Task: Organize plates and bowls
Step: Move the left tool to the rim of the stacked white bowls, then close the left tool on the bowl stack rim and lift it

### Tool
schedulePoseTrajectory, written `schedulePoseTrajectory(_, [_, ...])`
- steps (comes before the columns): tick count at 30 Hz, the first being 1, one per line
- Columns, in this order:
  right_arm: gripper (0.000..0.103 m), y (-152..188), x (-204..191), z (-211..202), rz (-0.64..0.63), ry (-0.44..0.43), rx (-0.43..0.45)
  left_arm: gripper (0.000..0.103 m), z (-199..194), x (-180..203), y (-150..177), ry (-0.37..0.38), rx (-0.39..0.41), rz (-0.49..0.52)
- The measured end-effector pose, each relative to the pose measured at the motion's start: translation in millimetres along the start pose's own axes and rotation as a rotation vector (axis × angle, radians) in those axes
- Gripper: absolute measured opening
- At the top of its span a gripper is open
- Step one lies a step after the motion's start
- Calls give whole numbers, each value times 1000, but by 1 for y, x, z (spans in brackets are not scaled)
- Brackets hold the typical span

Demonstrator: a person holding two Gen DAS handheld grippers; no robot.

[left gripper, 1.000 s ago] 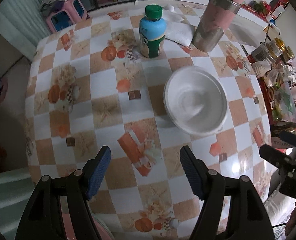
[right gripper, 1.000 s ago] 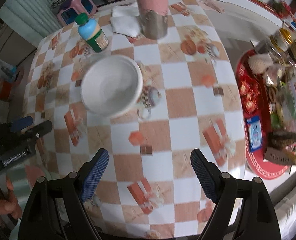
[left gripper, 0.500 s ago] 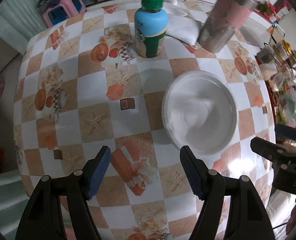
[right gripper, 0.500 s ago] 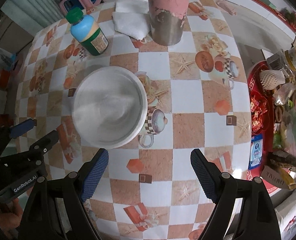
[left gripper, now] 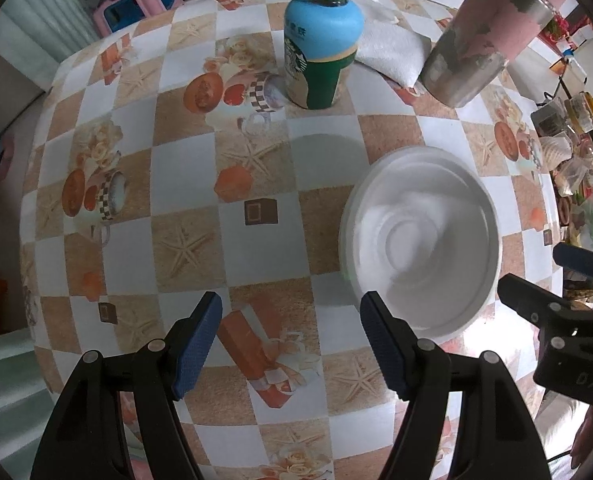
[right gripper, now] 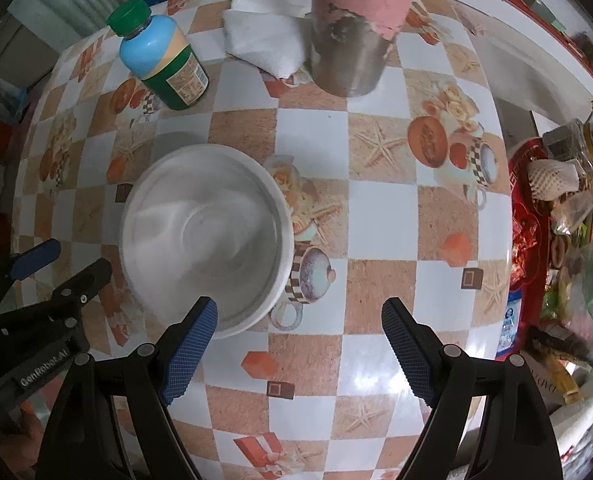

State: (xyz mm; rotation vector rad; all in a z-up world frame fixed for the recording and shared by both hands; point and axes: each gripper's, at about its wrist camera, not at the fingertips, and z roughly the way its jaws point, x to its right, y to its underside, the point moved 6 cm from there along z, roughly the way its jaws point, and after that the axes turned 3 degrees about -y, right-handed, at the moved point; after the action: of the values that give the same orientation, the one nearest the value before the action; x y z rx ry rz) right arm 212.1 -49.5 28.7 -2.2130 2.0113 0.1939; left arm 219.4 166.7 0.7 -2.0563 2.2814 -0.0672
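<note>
Hovering over the table [left gripper: 184, 200], your left gripper [left gripper: 288, 344] and right gripper [right gripper: 298, 344] both gape, grasping nothing. The white bowl [left gripper: 420, 240] sits between them, near the green-capped bottle [left gripper: 320, 36].

Black plastic left gripper [left gripper: 290, 344]: two angled arms, silver rivets at the joints, blue cross-hatched rubber pads [left gripper: 194, 346] on the fingertips. The black plastic right gripper [right gripper: 298, 352] matches it, same blue pads. White "GenRobot.AI" lettering shows on the left gripper's body in the right view.
</note>
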Motion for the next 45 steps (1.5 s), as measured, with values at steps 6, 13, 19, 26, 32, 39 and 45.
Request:
schedulePoseTrajectory(6, [85,-4,2,6,-14,13,-6,75,7,4,-2,16,-15,10])
schedulePoseTrajectory(13, [85,-11,7,12,17,-16,-10,75,17,10,1,57,-33,15])
schedulePoseTrajectory(19, [85,-17,0,18,-12,-29,-9,75,29,14,0,73,-48,-4])
schedulePoseTrajectory(26, [60,-23,-4,41,-17,-68,-57,74,51,23,-1,70,-76,-10])
schedulePoseTrajectory(32, [60,-30,-8,56,-30,-84,-64,62,60,29,-5,77,-75,-13])
schedulePoseTrajectory(39, [22,-27,-12,66,-52,-75,-72,28,65,47,-12,119,-87,-1])
schedulePoseTrajectory(45, [21,-28,-9,62,-47,-85,-58,27,60,45,-14,117,-73,-18])
